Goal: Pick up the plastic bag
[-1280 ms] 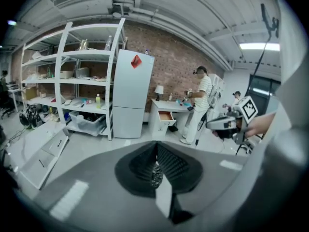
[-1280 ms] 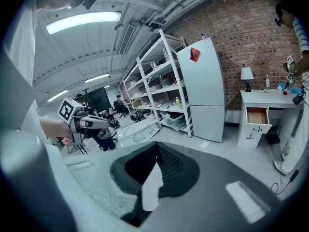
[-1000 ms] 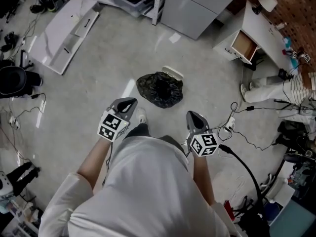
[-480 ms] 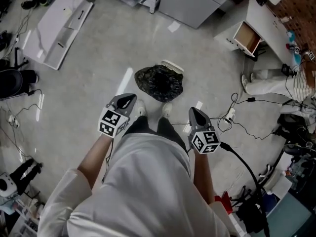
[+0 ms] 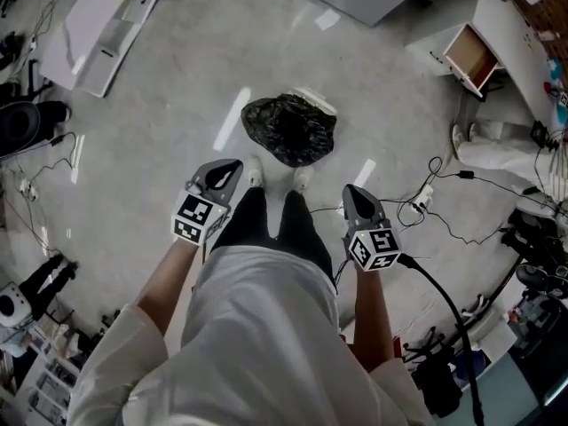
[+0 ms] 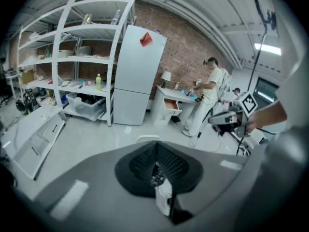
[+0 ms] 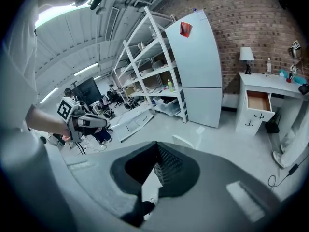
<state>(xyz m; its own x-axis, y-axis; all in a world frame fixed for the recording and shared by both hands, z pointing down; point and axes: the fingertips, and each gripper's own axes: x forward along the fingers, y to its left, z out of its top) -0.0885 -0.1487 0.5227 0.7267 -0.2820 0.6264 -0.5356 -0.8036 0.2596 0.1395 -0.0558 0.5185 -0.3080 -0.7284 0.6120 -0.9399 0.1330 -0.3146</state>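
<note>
The plastic bag [image 5: 289,130] at 12 o'clock may only get pushed, since the left hand-held gripper [image 5: 232,163] and the right hand-held gripper [image 5: 352,190] are both closed and empty.

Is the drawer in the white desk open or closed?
Open. The drawer sticks out from the desk, showing its brown inside.

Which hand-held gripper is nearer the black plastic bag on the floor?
Left, slightly: left hand-held gripper hangs just near-left of the black plastic bag; right hand-held gripper is near-right, a bit farther back. Both shut, neither touching.
</note>
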